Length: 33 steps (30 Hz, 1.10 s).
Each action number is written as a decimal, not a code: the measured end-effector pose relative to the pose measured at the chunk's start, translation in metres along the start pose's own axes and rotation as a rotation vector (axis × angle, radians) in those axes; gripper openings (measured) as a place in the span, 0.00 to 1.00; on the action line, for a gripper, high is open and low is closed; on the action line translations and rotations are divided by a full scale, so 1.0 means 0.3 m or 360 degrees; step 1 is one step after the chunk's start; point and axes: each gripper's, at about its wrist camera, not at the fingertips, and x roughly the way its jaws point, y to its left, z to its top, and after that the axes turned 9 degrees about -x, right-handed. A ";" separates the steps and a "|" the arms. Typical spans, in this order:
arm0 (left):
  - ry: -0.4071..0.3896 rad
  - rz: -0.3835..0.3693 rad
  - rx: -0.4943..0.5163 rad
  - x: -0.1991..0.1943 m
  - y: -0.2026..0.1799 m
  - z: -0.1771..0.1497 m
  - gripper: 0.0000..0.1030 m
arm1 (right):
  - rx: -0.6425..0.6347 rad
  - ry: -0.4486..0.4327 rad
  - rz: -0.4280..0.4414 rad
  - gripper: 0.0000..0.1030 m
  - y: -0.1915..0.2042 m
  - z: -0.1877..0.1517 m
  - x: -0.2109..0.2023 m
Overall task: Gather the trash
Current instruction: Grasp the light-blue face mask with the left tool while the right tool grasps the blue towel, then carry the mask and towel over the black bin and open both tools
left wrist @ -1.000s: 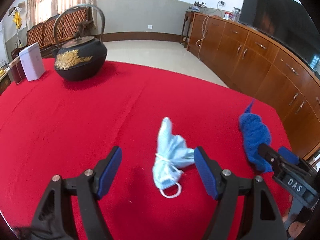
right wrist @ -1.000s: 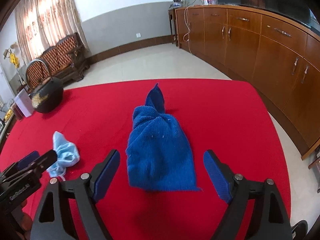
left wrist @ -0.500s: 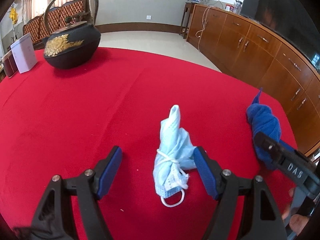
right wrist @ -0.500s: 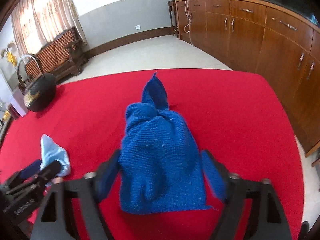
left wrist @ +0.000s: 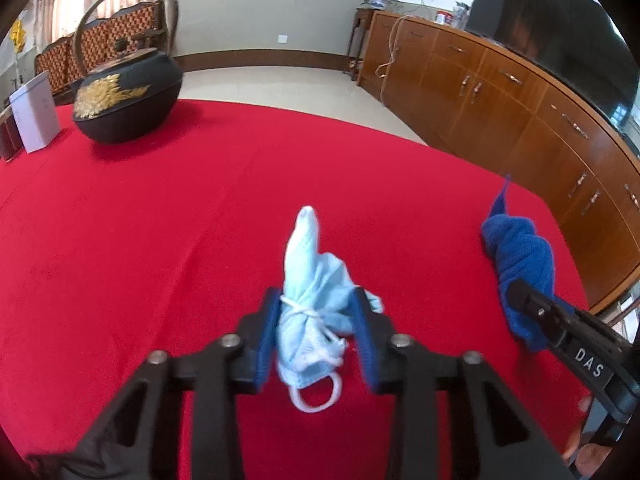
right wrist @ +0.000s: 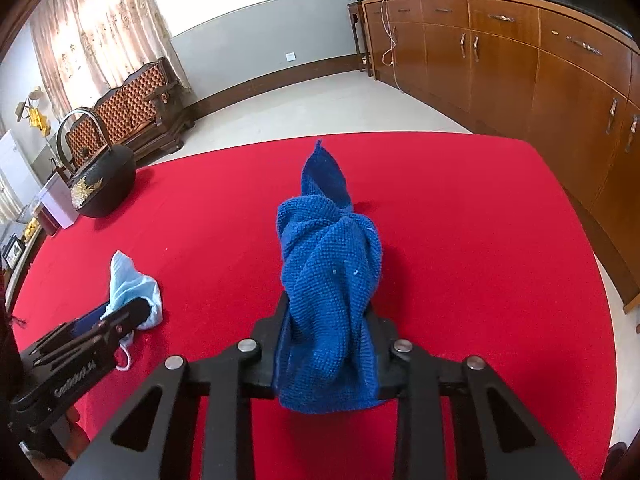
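We see the crumpled light-blue face mask (left wrist: 314,312) on the red tablecloth (left wrist: 160,220), pinched between the left gripper (left wrist: 316,320) pads, jaws just closed on it. The blue cloth (right wrist: 330,280) lies to its right, bunched, clamped by the right gripper (right wrist: 326,332). Black teapot (left wrist: 126,100) sits well apart, far left.

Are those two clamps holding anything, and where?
Left gripper pinches the tied face mask at its knotted middle; right gripper squeezes the blue cloth near its lower end.

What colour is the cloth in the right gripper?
Deep blue, a knitted-looking cloth bunched between the right gripper pads; clearest in the right wrist view.
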 end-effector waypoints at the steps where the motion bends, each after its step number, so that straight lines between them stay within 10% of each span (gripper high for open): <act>1: -0.0011 -0.0014 0.0007 -0.005 -0.003 -0.001 0.31 | -0.0002 0.0000 0.0000 0.31 -0.001 0.007 -0.002; 19: -0.0019 -0.0315 0.0102 -0.185 -0.083 -0.094 0.26 | 0.0002 -0.0109 0.0035 0.29 -0.036 -0.075 -0.232; 33: 0.0077 -0.0358 0.0228 -0.360 -0.227 -0.349 0.26 | 0.0212 -0.0123 -0.0056 0.29 -0.237 -0.474 -0.616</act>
